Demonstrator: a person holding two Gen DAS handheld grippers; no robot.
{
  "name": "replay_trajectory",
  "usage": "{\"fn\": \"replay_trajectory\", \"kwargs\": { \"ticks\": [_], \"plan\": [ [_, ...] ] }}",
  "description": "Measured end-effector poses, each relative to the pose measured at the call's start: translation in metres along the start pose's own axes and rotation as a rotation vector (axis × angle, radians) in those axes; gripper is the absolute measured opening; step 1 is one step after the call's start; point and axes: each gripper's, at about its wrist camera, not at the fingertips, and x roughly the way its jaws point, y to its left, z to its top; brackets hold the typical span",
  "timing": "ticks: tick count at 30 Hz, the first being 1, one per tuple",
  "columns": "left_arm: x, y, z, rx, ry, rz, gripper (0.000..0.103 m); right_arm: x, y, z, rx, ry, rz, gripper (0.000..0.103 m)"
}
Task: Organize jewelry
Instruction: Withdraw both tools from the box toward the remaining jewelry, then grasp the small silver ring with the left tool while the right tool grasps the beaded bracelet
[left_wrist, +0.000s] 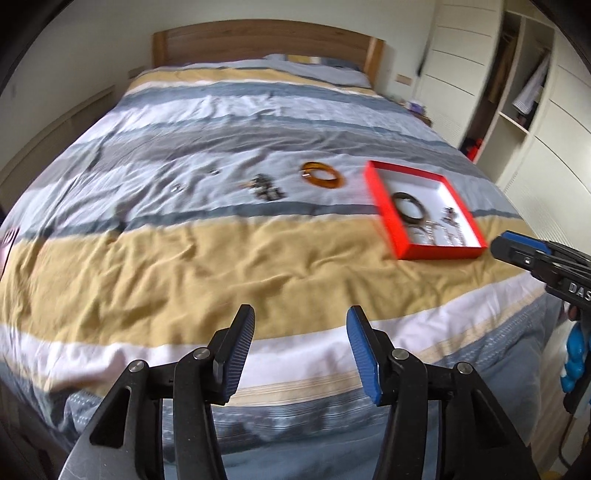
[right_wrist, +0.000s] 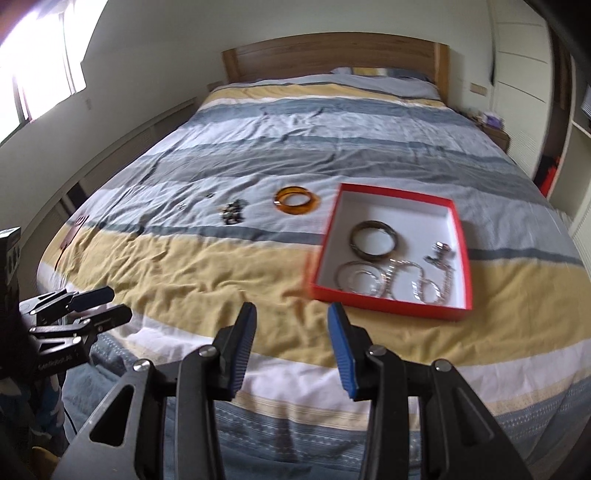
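Both the left gripper (left_wrist: 300, 325) and the right gripper (right_wrist: 291, 322) are held wide open and empty above the bed (right_wrist: 221, 280). An amber bangle (right_wrist: 296, 199) and small trinkets (right_wrist: 232, 211) are seen beside a red box (right_wrist: 466, 240) in which a dark bangle (right_wrist: 373, 240) and silver chains (right_wrist: 402, 282) are kept.

On the bed (right_wrist: 229, 280) we see a bangle (right_wrist: 296, 199) left of the tray (right_wrist: 388, 304), which holds bracelets (right_wrist: 373, 240).
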Motion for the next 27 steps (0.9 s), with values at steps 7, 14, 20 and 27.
{"fn": "replay_trajectory", "kwargs": {
  "ticks": [7,14,20,27],
  "plan": [
    [0.021,0.052,0.003,-0.074,0.035,0.067,0.056,0.042,0.023,0.015,-0.054,0.050,0.050,0.038],
    [0.055,0.098,0.030,-0.139,0.050,0.119,0.056,0.099,0.040,0.041,-0.087,0.099,0.110,0.038],
    [0.093,0.130,0.063,-0.176,0.063,0.140,0.057,0.154,0.053,0.070,-0.098,0.133,0.164,0.038],
    [0.144,0.167,0.111,-0.191,0.058,0.175,0.058,0.217,0.064,0.101,-0.103,0.160,0.201,0.039]
  ]
}}
